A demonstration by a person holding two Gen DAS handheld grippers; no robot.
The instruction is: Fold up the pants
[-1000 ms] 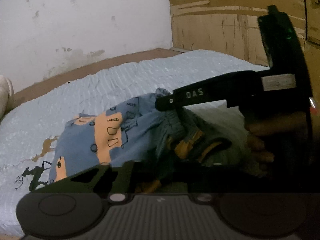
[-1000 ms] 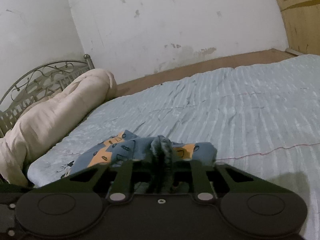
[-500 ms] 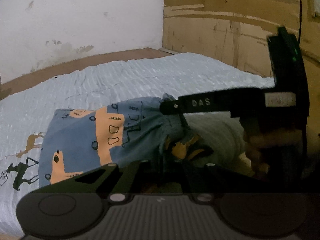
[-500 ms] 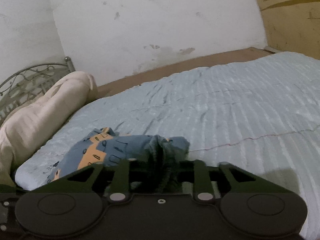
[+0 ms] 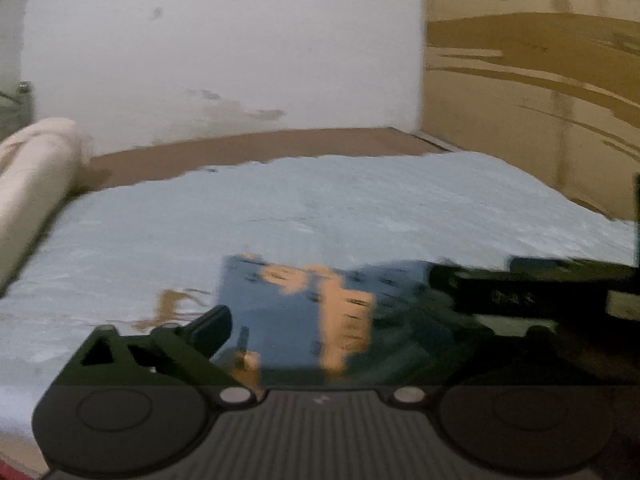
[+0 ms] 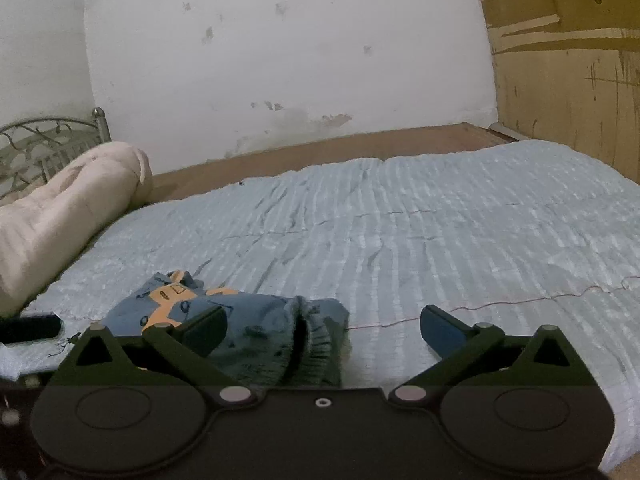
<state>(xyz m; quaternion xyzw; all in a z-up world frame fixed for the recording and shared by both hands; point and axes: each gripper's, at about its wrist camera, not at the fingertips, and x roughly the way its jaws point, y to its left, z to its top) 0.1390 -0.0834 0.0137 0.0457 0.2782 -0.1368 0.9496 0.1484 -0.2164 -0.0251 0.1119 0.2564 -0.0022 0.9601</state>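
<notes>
On the pale blue bedspread (image 6: 420, 232), our right gripper (image 6: 322, 330) and left gripper (image 5: 320, 344) gape apart over the pants (image 6: 256, 320); a careless withdrawal could snag the fold.

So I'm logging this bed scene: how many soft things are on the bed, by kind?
Pants: 1 (blue, orange print, lying on the bedspread)
Bedspread: 1 (pale blue)
Rolled cream bedding: 1
Total: 3

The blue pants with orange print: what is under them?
The blue patterned pants lie on the ribbed light-blue bedspread. A brown printed figure shows beside them; whatever is directly underneath is covered.
</notes>
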